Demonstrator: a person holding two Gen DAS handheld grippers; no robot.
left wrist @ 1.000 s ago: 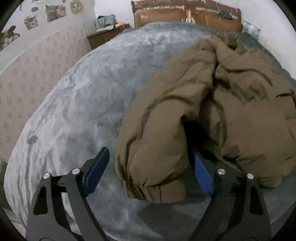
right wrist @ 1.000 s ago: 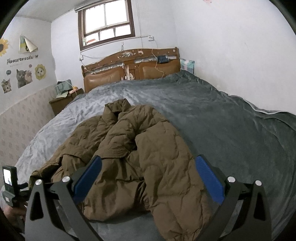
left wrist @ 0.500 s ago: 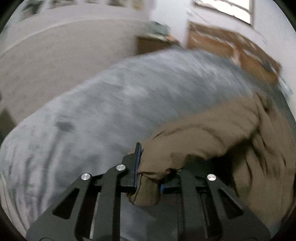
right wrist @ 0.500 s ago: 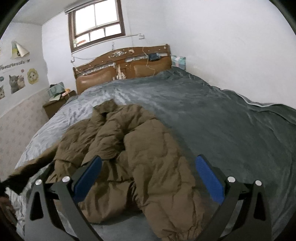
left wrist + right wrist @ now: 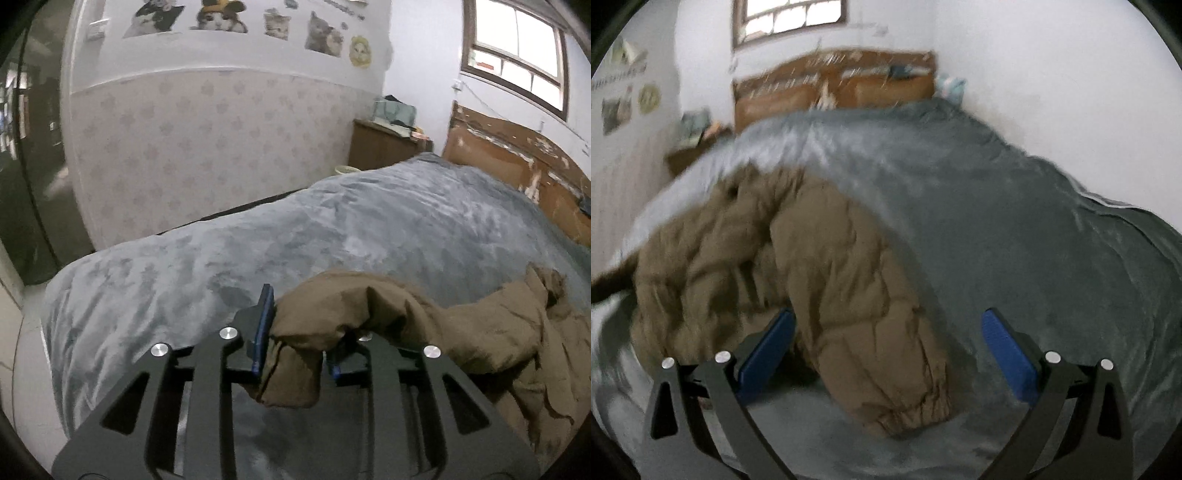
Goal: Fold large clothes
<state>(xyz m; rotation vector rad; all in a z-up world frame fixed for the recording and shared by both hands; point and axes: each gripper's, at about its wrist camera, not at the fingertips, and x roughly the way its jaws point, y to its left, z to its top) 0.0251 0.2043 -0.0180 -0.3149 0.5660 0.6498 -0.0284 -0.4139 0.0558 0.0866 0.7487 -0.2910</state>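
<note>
A brown puffy jacket (image 5: 798, 266) lies crumpled on the grey bedspread (image 5: 1015, 229). In the left wrist view my left gripper (image 5: 295, 343) is shut on the cuff end of one jacket sleeve (image 5: 354, 314) and holds it stretched out to the left, away from the jacket's body (image 5: 535, 332). In the right wrist view my right gripper (image 5: 888, 354) is open, its blue pads on either side of the other sleeve (image 5: 871, 332), whose cuff (image 5: 916, 406) lies on the bed between the jaws. That view is blurred.
A wooden headboard (image 5: 834, 88) stands at the far end of the bed. A wooden nightstand (image 5: 388, 144) is by the patterned left wall (image 5: 207, 147). The white wall (image 5: 1071, 92) runs along the bed's right side. The grey bedspread (image 5: 332, 229) spreads beyond the jacket.
My left gripper closed on the sleeve cuff and pulled it out to the left. My right gripper stayed open and moved down and forward over the other sleeve.
</note>
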